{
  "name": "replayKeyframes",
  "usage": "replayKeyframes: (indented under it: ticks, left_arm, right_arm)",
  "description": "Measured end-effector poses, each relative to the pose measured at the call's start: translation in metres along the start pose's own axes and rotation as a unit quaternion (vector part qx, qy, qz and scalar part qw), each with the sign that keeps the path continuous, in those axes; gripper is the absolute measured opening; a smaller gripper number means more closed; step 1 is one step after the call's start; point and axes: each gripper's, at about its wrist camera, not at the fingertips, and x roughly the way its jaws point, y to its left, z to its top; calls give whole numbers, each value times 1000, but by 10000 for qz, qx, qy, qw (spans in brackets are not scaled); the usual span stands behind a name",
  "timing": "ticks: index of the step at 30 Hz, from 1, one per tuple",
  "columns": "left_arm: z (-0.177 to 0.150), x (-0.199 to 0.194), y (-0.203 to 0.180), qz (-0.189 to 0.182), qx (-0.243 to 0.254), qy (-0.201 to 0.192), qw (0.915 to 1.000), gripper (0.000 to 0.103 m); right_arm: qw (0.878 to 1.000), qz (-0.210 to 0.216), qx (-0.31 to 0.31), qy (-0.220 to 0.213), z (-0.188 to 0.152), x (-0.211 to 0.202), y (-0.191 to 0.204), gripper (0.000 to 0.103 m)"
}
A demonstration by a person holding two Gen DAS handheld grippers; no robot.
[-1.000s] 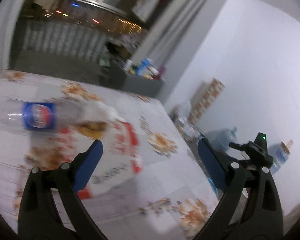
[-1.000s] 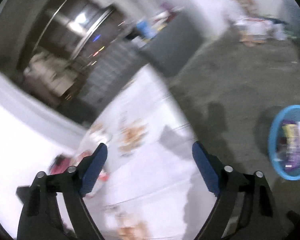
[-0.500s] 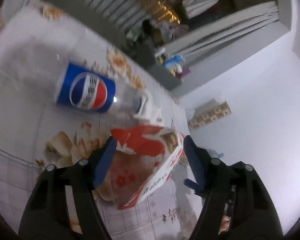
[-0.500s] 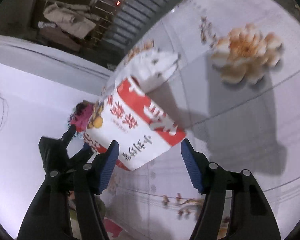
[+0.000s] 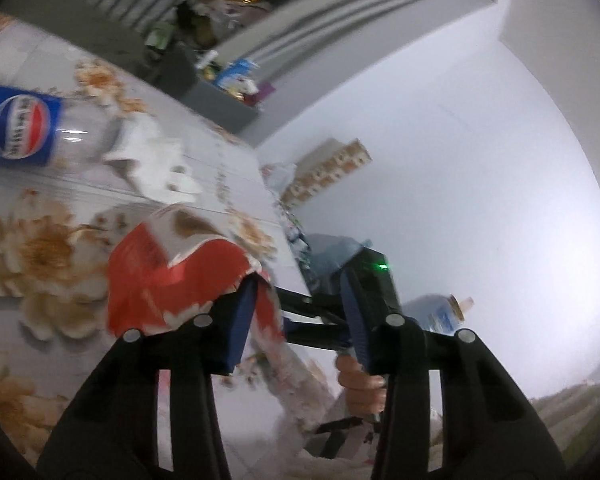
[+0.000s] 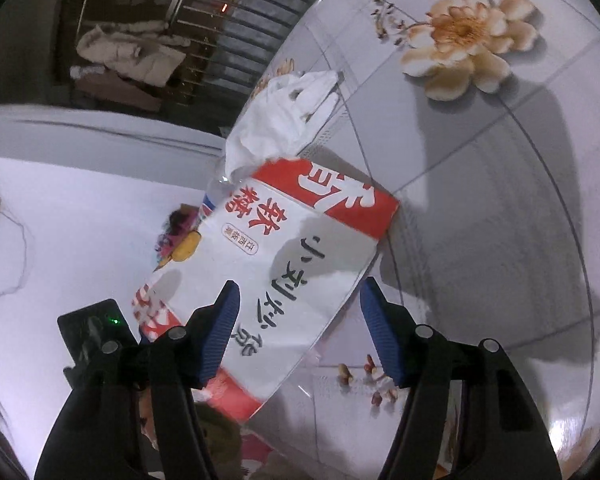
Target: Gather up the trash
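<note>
Red-and-white paper snack bag [image 6: 296, 272], printed with black characters, lies on the flower-patterned table [image 6: 500, 200] and fills the centre of the right wrist view, its torn red end toward 1 o'clock. In the left wrist view the same bag [image 5: 172, 276] sits just left of centre, its red end bulging open. Left gripper [image 5: 296, 316]: its jaws have just been closing; the left pad overlaps a red flap of the bag, while the right pad stands clear against the white wall [image 5: 480, 160]; whether the bag is pinched cannot be told. Right gripper [image 6: 300, 332]: its jaws have just been closing; both blue pads flank the bag's lower edge, the left pad lying over the white face and the right pad just beside the edge; no firm grip is shown. Crumpled white tissue [image 6: 284, 120] touches the bag's far end at 12 o'clock in the right wrist view. Behind the tissue in the left wrist view, at 10 o'clock, lies a clear Pepsi bottle [image 5: 24, 132] on its side. Small nut-like scraps [image 6: 374, 380] lie on the table beside the right pad. A hand [image 5: 360, 384] shows at 5 o'clock in the left wrist view.
</note>
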Motion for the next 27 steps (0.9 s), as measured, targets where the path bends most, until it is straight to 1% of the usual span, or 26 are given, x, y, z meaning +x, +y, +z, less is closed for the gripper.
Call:
replayKeyframes:
  ticks: [2, 4, 6, 8, 10, 12, 15, 17, 19, 20, 21, 22, 23, 24, 25, 27]
  left_arm:
    - [2, 10, -12, -84, 159, 73, 9998, 35]
    - [0, 21, -29, -93, 405, 168, 9990, 33]
    - [-2, 33, -46, -63, 663, 266, 9974, 33]
    - [-2, 39, -55, -39, 833, 313, 9960, 33]
    - [-2, 42, -62, 102, 977, 306, 9947, 33]
    - [0, 44, -61, 307, 1019, 265, 9940, 30]
    - [7, 37, -49, 505, 788, 51, 9956, 29]
    - [15, 25, -34, 637, 477, -261, 9965, 29]
    - [24, 13, -19, 801, 214, -591, 9948, 29]
    - [27, 6, -12, 931, 81, -785, 9925, 30]
    - [30, -4, -4, 1096, -57, -1016, 9887, 31]
    - [33, -15, 4, 1298, -198, -1233, 9836, 34]
    - [34, -23, 10, 1459, -315, -1378, 9791, 44]
    - [34, -34, 19, 1654, -487, -1537, 9730, 50]
    - [33, -45, 27, 1799, -657, -1650, 9675, 54]
    - [27, -62, 37, 2034, -810, -1728, 9603, 57]
  right_arm:
    - [9999, 107, 53, -22, -2, -3, -1, 62]
    - [9995, 274, 152, -20, -6, -9, -6, 62]
    - [9988, 435, 223, -10, -9, -11, -9, 62]
    - [9986, 484, 211, -44, -10, -14, -8, 62]
    - [9984, 509, 215, -111, -8, -19, -9, 62]
    - [9980, 543, 225, -218, -9, -29, -13, 62]
    - [9974, 584, 192, -386, -7, -42, -14, 62]
    - [9969, 616, 166, -453, -7, -47, -15, 62]
    - [9969, 606, 141, -476, -9, -54, -17, 62]
    - [9971, 589, 134, -460, -10, -54, -18, 62]
    - [9973, 573, 128, -440, -11, -55, -18, 62]
    - [9976, 547, 114, -408, -13, -53, -18, 62]
    - [9978, 531, 98, -380, -15, -52, -18, 62]
    - [9982, 495, 69, -321, -17, -49, -18, 62]
    - [9986, 442, 48, -272, -18, -46, -17, 62]
    - [9996, 247, -24, -127, -21, -37, -15, 62]
